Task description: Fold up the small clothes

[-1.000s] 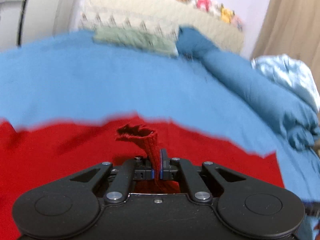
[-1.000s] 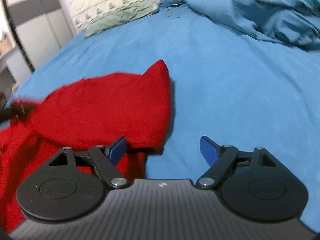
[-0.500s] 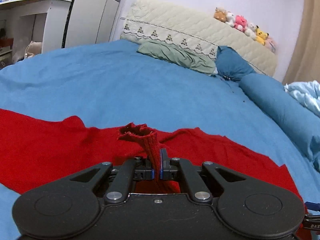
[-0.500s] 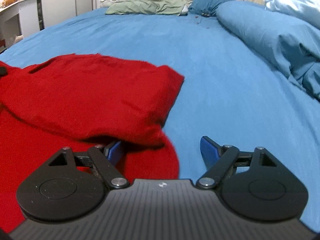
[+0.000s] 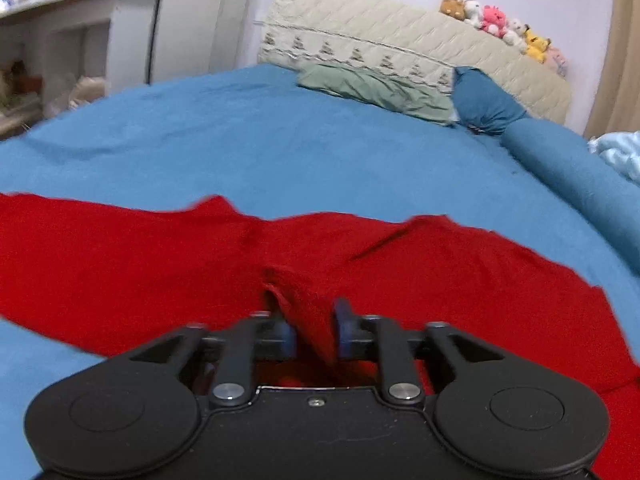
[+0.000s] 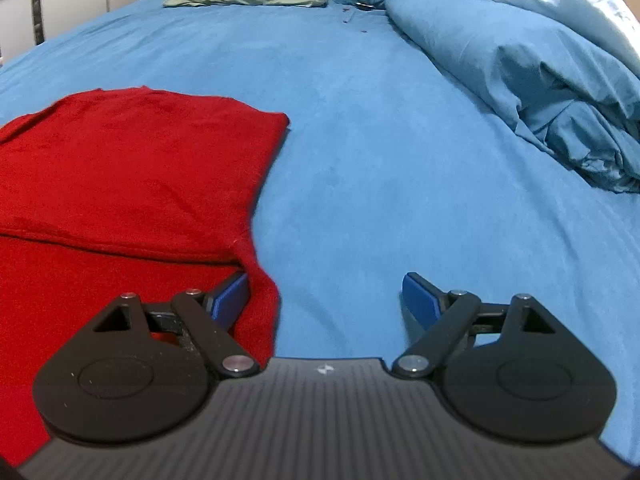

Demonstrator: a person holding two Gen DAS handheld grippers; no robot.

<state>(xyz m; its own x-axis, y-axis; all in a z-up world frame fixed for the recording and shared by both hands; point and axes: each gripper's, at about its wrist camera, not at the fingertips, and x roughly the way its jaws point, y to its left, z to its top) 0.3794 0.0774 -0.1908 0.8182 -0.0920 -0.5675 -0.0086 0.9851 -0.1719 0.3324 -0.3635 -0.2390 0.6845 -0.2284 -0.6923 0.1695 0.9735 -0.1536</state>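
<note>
One red garment, two grippers, on a blue bed
The left gripper (image 5: 313,330) has its jaws narrowed around a raised pinch of the garment (image 5: 400,272), which spreads flat ahead of it on the bed (image 5: 280,148); the right gripper (image 6: 326,294) is spread wide, holding nothing, the garment's folded edge by its left finger (image 6: 230,296); two pillows (image 5: 376,88) lie far ahead

Bare blue sheet (image 6: 360,168) offers passage beyond the red garment (image 6: 132,168); rumpled duvet (image 6: 560,92) blocks the bed's right edge, pillows (image 5: 372,88) the head.
</note>
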